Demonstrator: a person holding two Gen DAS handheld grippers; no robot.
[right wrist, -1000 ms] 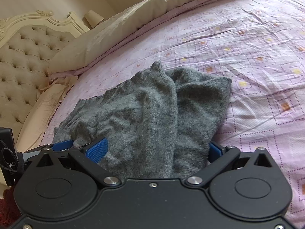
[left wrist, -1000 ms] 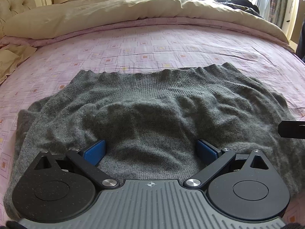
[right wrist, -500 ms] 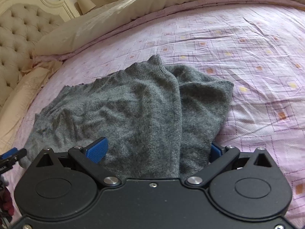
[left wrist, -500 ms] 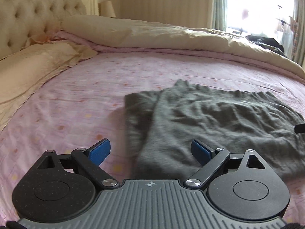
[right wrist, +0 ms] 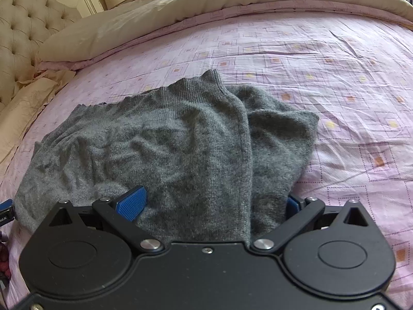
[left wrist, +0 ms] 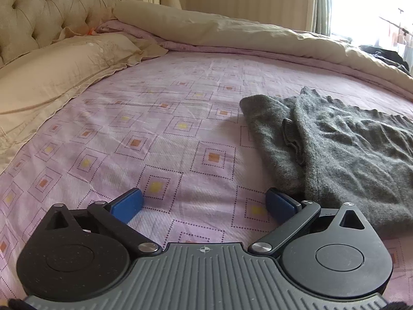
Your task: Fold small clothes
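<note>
Pink bedsheet (left wrist: 180, 139); grey sweater (left wrist: 348, 155) right of opening left gripper (left wrist: 204, 204)

Pink bedsheet (left wrist: 180, 139) — beige pillow (left wrist: 51, 77)

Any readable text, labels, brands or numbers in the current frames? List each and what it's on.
No complete text reads in either view.
"...AI": tail of a white print on a dark part with a blue tip at the left edge of the right wrist view; the rest is cut off.
Crosshair mark, no letters, on the left gripper's grey body.
Grey sweater: no tag or print visible.
Pink sheet: square pattern only.
</note>
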